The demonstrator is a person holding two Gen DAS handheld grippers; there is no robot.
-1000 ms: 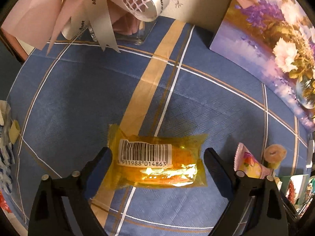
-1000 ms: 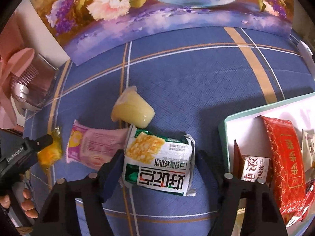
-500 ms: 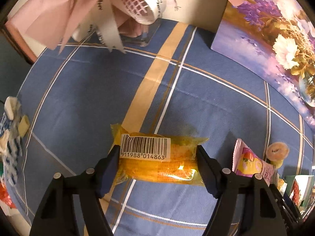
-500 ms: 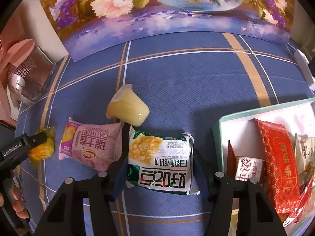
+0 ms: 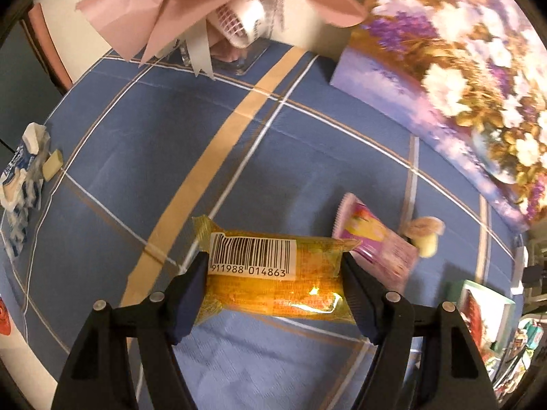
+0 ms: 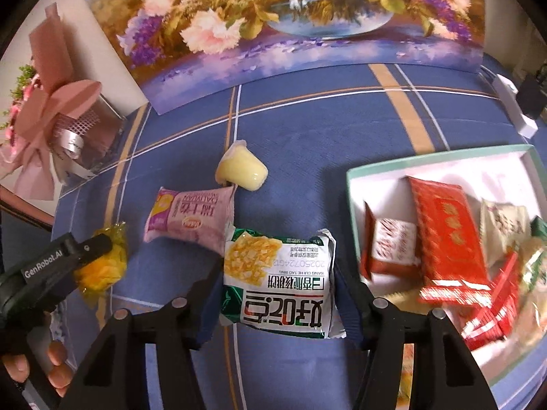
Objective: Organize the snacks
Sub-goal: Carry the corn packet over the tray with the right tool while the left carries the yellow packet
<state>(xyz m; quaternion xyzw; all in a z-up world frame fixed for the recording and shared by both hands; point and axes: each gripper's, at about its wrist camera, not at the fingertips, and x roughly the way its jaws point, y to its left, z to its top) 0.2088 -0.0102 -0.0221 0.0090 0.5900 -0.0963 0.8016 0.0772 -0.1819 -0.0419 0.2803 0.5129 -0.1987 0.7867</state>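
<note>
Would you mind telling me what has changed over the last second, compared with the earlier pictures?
Both grippers closed on a snack and lifted it. The left gripper, open a second ago, now clamps the yellow packet. The right gripper narrowed onto the green-and-white packet and raised it beside the tray. The pink packet and jelly cup stayed on the blue tablecloth.

Left gripper [image 5: 275, 282] w/ black fingers pinches a yellow snack pack [image 5: 273, 273] by its ends, barcode label up, above a blue plaid cloth [image 5: 171, 143]. Just right of it lie a pink pack [image 5: 376, 242] & a pale jelly cup [image 5: 425, 235], blurred. Flower painting [image 5: 461, 92] at back right, pink bow [image 5: 191, 10] at top, blue-white wrapper [image 5: 20, 184] at far left.
</note>
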